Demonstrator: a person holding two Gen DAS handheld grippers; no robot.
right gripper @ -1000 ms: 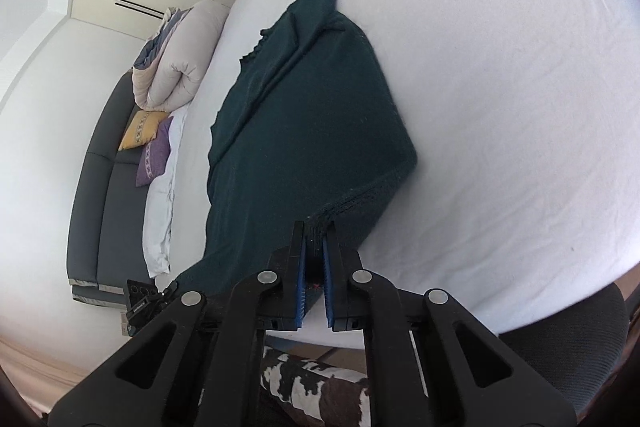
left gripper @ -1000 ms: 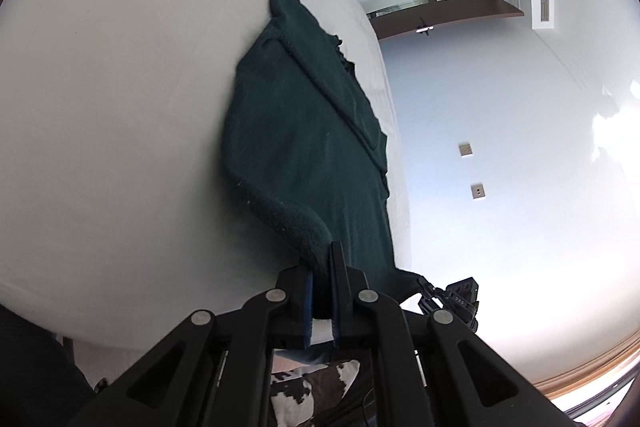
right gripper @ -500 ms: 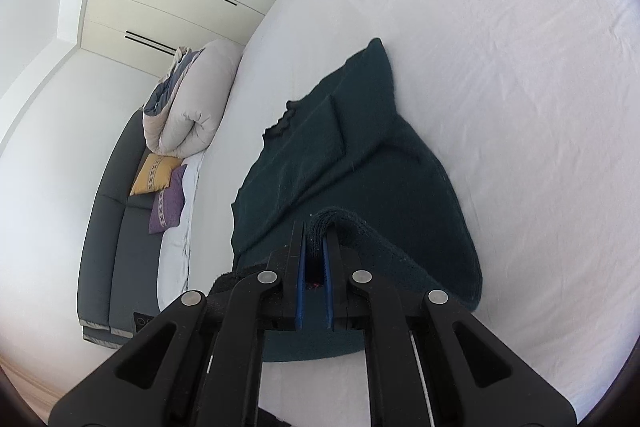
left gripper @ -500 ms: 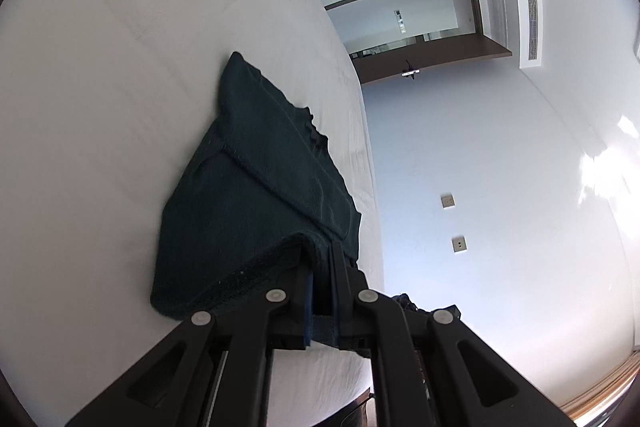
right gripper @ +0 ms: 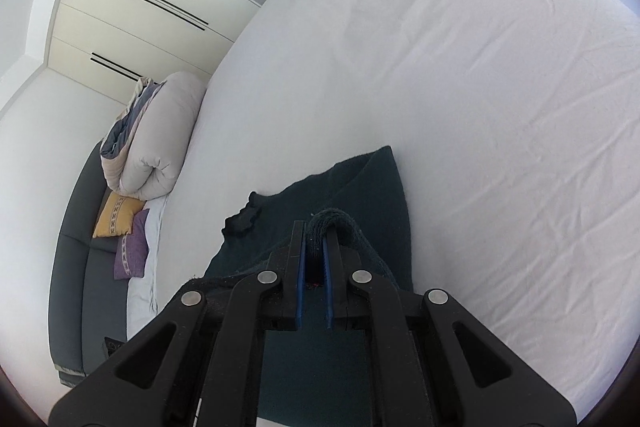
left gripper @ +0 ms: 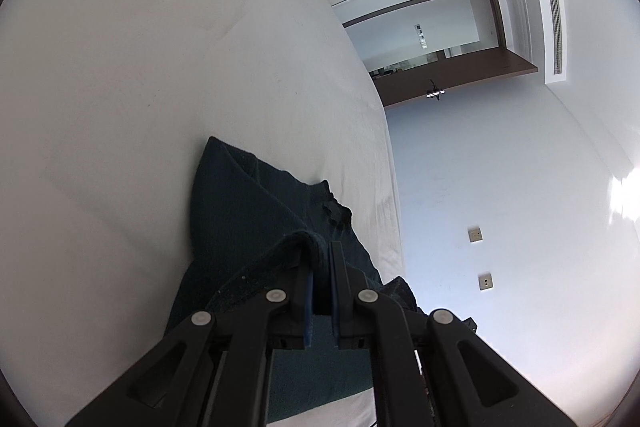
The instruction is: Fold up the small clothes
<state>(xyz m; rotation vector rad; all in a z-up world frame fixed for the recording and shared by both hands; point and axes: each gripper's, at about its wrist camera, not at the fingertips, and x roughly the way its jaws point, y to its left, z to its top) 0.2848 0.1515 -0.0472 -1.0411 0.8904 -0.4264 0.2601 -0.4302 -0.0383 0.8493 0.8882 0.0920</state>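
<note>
A dark teal knitted garment [left gripper: 248, 203] lies on the white bed [left gripper: 140, 87], its far part flat on the sheet. My left gripper [left gripper: 320, 251] is shut on the garment's near hem, which loops over the fingertips. In the right wrist view the same garment [right gripper: 360, 187] lies ahead, and my right gripper [right gripper: 316, 231] is shut on the other corner of the hem, a thick roll of knit bulging between the fingers. Both hold the hem lifted above the lower layer, doubled over toward the far end.
The white sheet [right gripper: 500, 107] stretches far and right. A rolled duvet [right gripper: 156, 139] lies at the bed's head, above a grey sofa [right gripper: 72, 267] with yellow and purple cushions. The bed's edge [left gripper: 394, 211] runs by a white wall with a doorway [left gripper: 432, 39].
Both grippers have carried the hem forward over the garment, away from the bed's near edge. The visible flat part of the garment has shrunk as the near half doubled over it.
</note>
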